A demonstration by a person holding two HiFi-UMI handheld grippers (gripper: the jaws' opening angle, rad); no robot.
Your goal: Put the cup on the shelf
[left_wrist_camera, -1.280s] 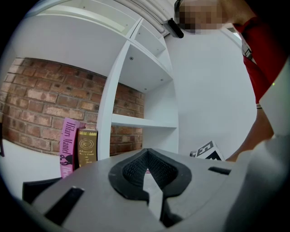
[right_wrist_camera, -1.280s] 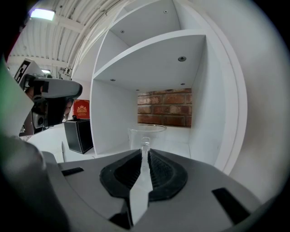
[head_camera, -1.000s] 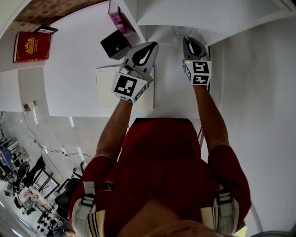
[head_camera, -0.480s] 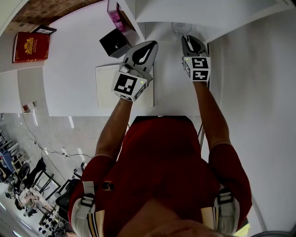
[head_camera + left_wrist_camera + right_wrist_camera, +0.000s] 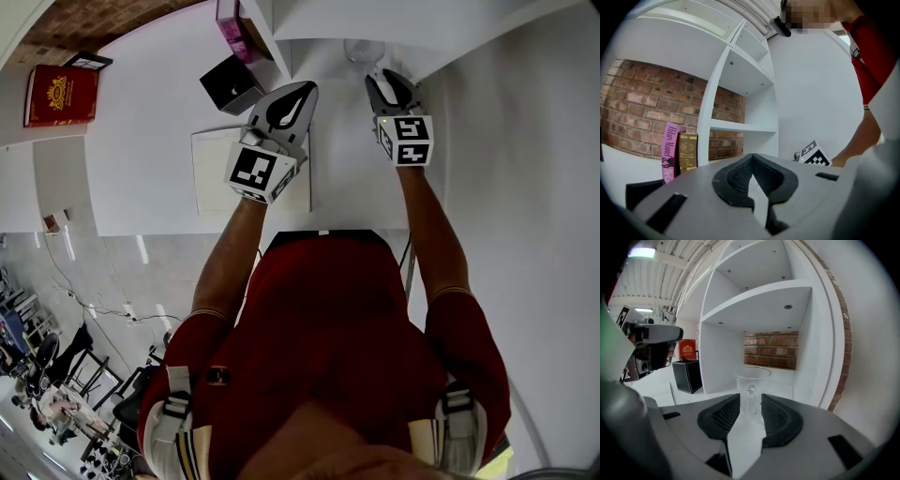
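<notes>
A clear glass cup (image 5: 752, 382) with a handle stands upright on the white shelf (image 5: 785, 389), in the lower compartment. My right gripper (image 5: 751, 403) is open right in front of it. Its jaws have just been opening, and the cup's handle shows in the gap between the pads without being pressed. From the head view the cup (image 5: 364, 51) sits just beyond the right gripper (image 5: 388, 86). My left gripper (image 5: 302, 92) hangs to the left over the table, shut with nothing in it (image 5: 751, 172).
A black box (image 5: 232, 84) and a pink book (image 5: 228, 19) stand by the shelf's left wall. A red book (image 5: 64, 94) lies at the far left. A white board (image 5: 211, 173) lies flat under the left gripper. Shelf walls (image 5: 810, 357) close in the compartment.
The right gripper's jaws have spread apart and let go of the cup's handle; the cup stands free on the shelf. The left gripper has stayed put.
</notes>
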